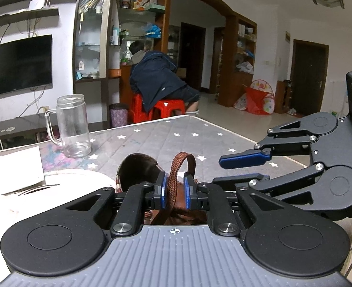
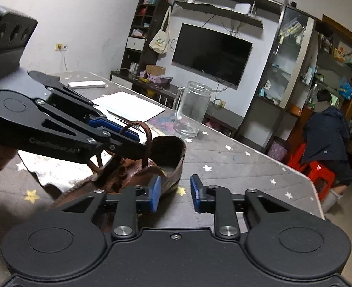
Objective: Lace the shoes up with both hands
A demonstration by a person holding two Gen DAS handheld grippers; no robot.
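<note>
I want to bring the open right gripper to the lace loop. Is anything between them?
Nothing visible blocks it. The right gripper stands open beside the brown braided lace loop, which the left gripper pinches above the brown leather shoe. The clear glass mug stands well apart.

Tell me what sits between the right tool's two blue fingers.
Nothing is held: the right tool is open, and only bare star-print grey table cover shows there in the right wrist view. The brown leather shoe lies left.

My black hand-held gripper (image 1: 175,192) has blue pads (image 1: 163,191); brown woven lace (image 1: 176,174), brown leather shoe (image 2: 161,165), grey star-patterned desk (image 1: 176,136).
</note>
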